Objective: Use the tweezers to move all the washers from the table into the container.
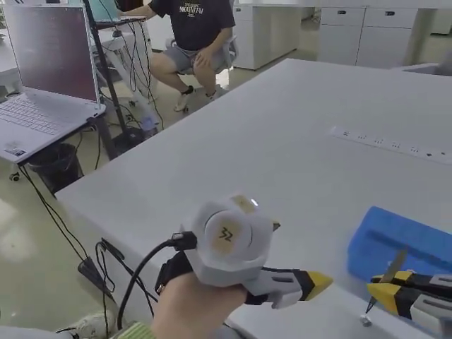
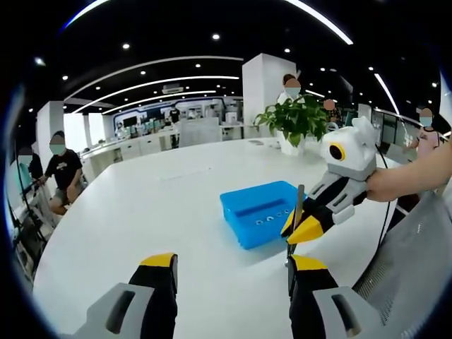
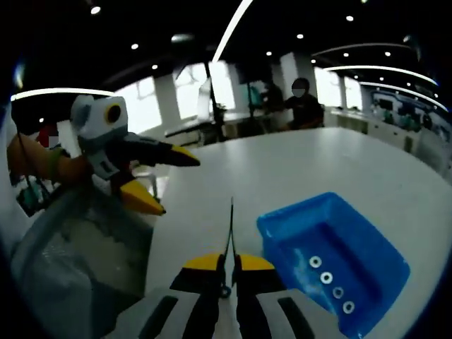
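Left gripper [image 2: 233,260] released, jaws wide apart, holding nothing, above white bench [image 1: 268,141] near front edge. Blue container [image 3: 332,261] on bench by same edge, just beside right gripper [image 3: 227,265]. Right gripper clenched on tweezers [image 3: 230,226], tip pointing down at bench. Four washers [image 3: 328,279] in container: that part done. Small metal piece [image 1: 365,320], likely washer, on bench under tweezers tip: judged at least one left.

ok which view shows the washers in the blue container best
The right gripper view: it looks down into the blue plastic container, where four small metal washers lie in a row. The left gripper view renders them as tiny dots; the head view catches part of the container, cut off.
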The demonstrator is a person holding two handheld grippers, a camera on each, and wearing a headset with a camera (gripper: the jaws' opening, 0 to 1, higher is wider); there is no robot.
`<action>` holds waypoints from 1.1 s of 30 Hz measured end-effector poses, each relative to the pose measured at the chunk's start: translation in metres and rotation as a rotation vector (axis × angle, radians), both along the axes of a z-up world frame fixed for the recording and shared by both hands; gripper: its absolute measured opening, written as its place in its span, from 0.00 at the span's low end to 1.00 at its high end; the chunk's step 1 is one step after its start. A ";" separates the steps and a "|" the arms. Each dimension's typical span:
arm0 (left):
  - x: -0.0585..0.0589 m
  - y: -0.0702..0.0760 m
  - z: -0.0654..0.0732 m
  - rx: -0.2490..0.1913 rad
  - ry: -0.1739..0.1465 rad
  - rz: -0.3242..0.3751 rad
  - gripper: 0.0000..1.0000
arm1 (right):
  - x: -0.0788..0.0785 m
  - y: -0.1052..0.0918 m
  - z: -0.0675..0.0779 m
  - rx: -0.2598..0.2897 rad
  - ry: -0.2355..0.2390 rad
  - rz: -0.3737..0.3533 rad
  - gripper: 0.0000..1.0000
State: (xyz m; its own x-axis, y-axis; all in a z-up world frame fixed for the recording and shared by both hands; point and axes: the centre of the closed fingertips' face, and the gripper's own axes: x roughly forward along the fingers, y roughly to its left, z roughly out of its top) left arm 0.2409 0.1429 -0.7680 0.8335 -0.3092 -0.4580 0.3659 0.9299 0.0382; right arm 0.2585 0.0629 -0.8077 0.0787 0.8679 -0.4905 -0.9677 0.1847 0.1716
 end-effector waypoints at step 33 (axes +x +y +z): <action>0.000 0.002 -0.002 0.029 0.002 -0.003 0.63 | -0.005 -0.001 -0.011 -0.082 -0.178 0.107 0.04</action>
State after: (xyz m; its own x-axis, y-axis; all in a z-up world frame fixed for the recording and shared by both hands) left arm 0.2413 0.1452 -0.7696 0.8318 -0.2978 -0.4684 0.3685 0.9274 0.0649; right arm 0.2530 0.0623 -0.8189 0.0803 0.8337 -0.5463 -0.9962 0.0860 -0.0151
